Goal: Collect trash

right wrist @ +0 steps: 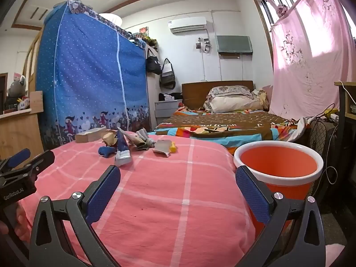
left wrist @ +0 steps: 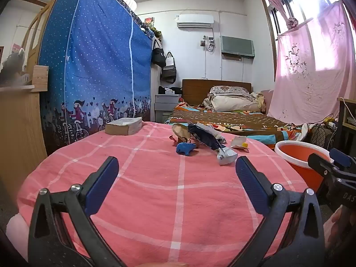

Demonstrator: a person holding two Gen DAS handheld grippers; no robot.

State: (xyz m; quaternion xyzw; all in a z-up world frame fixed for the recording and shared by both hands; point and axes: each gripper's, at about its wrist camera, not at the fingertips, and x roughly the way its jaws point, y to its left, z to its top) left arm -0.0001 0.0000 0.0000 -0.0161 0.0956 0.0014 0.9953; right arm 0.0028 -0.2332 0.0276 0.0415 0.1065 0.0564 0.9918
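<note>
Left gripper (left wrist: 176, 166) and right gripper (right wrist: 178, 175) both have fingers spread wide, nothing between them, over the near part of the pink checked bed (left wrist: 155, 200). Trash pile (left wrist: 204, 140) sits toward the bed's far edge; orange bucket (right wrist: 278, 164) just off its right edge.

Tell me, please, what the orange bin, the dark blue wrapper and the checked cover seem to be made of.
Orange bin: probably plastic, smooth with an even sheen and a moulded white rim.
Dark blue wrapper: likely thin plastic or foil film, crinkled and glossy, with a silvery end.
Checked cover: woven cloth, matte, softly creased and draped over the rounded edge.
</note>
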